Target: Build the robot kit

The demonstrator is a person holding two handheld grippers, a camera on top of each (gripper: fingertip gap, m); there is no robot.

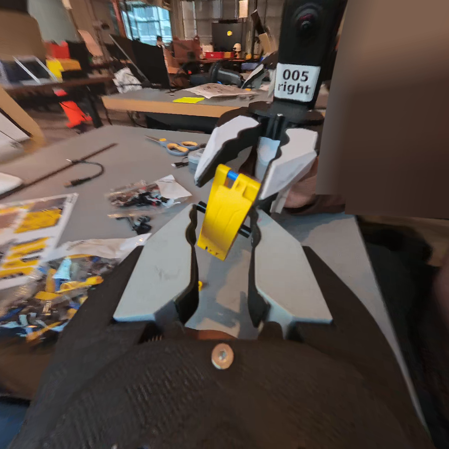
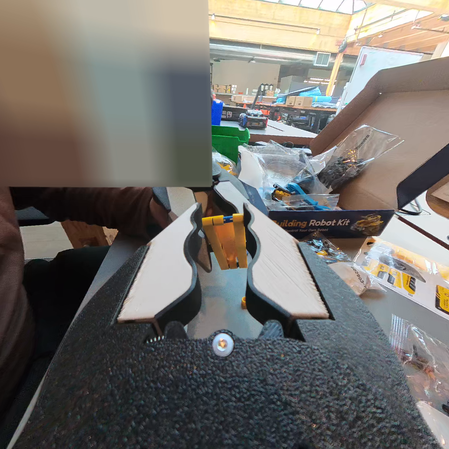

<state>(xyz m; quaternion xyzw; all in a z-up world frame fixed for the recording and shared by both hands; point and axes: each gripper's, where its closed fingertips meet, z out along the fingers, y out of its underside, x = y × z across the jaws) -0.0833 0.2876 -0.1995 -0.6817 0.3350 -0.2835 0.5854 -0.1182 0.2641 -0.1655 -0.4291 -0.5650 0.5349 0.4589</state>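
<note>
Both tongs — left (image 1: 222, 218), right (image 2: 222, 228) — seemingly grasp one yellow panel (image 1: 226, 213) above the bench (image 1: 116, 155): light, stiff, slick plastic — hold its edges.

The left wrist view looks forward along its own left gripper (image 1: 222, 218), low over the grey table (image 1: 121, 170), facing the workshop's far windows at 11 o'clock. It sits very near a yellow part (image 1: 227, 213) at its fingertips, with the right gripper (image 1: 230, 184) facing it at 1 o'clock.

The right wrist view looks the opposite way along the right gripper (image 2: 222, 226), equally close, towards an open cardboard box (image 2: 388, 145) at 2 o'clock.

Both views share the yellow part (image 2: 227, 243), seen from opposite sides, and the table (image 2: 218, 291) beneath it.
</note>
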